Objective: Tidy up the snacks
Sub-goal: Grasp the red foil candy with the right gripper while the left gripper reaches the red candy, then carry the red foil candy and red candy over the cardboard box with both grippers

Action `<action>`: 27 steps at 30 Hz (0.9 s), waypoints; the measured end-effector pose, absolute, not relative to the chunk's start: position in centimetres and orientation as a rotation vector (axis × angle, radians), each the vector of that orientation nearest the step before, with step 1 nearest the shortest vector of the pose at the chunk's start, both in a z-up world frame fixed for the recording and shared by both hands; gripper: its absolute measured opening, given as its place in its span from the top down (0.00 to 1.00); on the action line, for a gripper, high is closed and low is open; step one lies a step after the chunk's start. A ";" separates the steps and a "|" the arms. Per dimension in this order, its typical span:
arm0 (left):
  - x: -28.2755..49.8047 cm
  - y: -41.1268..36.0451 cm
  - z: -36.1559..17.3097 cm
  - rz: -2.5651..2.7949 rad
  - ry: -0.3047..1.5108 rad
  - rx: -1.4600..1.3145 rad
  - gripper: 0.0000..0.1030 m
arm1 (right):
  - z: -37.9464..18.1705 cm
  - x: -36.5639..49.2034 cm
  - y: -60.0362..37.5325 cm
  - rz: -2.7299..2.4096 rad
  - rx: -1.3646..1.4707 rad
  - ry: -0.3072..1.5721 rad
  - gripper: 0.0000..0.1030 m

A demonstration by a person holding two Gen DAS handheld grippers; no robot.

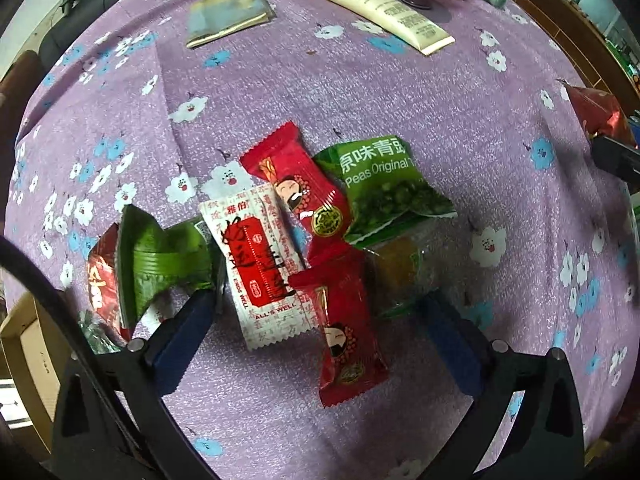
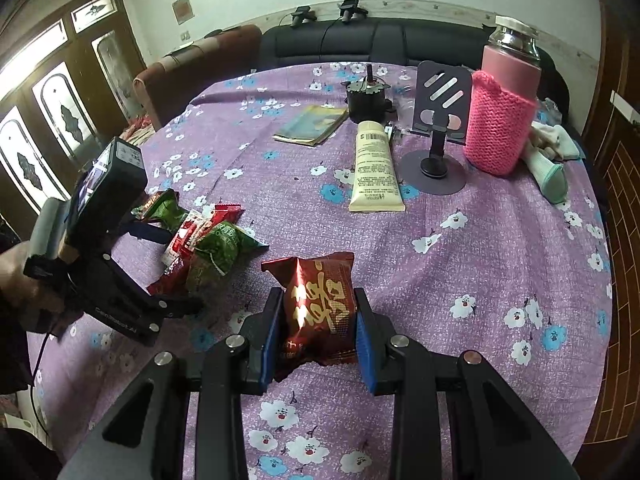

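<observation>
Sorting is proceeding: the right gripper (image 2: 316, 320) is gripping a dark red packet (image 2: 318, 304) beside the snack pile (image 1: 296, 240), the left gripper (image 1: 316, 312) hanging wide open over it.

Wide-open left gripper (image 1: 316, 312) above a snack pile: red packets (image 1: 298, 184), white packet (image 1: 256, 264), green peas bag (image 1: 384, 184)

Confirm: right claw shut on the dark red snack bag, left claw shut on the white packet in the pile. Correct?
Not quite. The right claw is shut on the dark red snack bag, but the left claw is open over the white packet, as the left wrist view shows.
</observation>
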State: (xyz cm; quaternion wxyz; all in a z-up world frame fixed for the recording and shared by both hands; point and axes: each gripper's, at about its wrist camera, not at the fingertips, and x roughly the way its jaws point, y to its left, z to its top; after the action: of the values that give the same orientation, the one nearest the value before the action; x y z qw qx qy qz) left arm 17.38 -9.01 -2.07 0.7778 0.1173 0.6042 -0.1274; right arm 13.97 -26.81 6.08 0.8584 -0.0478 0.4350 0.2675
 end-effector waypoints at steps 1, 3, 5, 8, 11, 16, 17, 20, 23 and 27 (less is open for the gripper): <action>17.4 -8.9 -2.0 -0.272 1.297 0.246 0.04 | 6.1 14.0 -26.8 0.563 -0.097 0.911 0.68; 17.0 -8.3 -1.5 -0.268 1.271 0.217 0.19 | 6.3 14.0 -26.8 0.566 -0.093 0.906 0.68; 17.3 -7.7 -0.7 -0.235 1.253 0.183 0.48 | 6.3 14.0 -26.7 0.569 -0.092 0.905 0.68; 18.0 -7.1 -0.5 -0.219 1.274 0.158 0.56 | 6.5 13.8 -26.5 0.572 -0.095 0.902 0.68; 17.9 -6.9 -0.5 -0.217 1.263 0.153 0.59 | 6.6 13.7 -26.2 0.574 -0.095 0.898 0.68; 17.7 -5.2 -0.7 -0.202 1.250 0.081 0.77 | 6.9 13.7 -25.7 0.582 -0.097 0.895 0.68; 17.6 -5.0 -0.7 -0.206 1.247 0.083 0.78 | 7.0 13.7 -25.6 0.583 -0.099 0.894 0.68; 17.4 -4.3 -0.8 -0.212 1.236 0.072 0.79 | 7.0 13.7 -25.2 0.589 -0.104 0.893 0.68; 16.8 -4.7 0.0 -0.226 1.220 0.051 0.79 | 6.9 13.7 -24.9 0.591 -0.107 0.896 0.68; 15.1 -5.7 2.0 -0.256 1.184 0.039 0.79 | 6.9 13.8 -24.5 0.595 -0.111 0.897 0.68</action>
State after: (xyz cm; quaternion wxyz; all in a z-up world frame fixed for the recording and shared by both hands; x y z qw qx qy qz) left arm 15.07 -5.68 1.97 0.8221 0.0184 0.5562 -0.1203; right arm 13.81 -24.53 6.95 0.8571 -0.0530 0.4270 0.2833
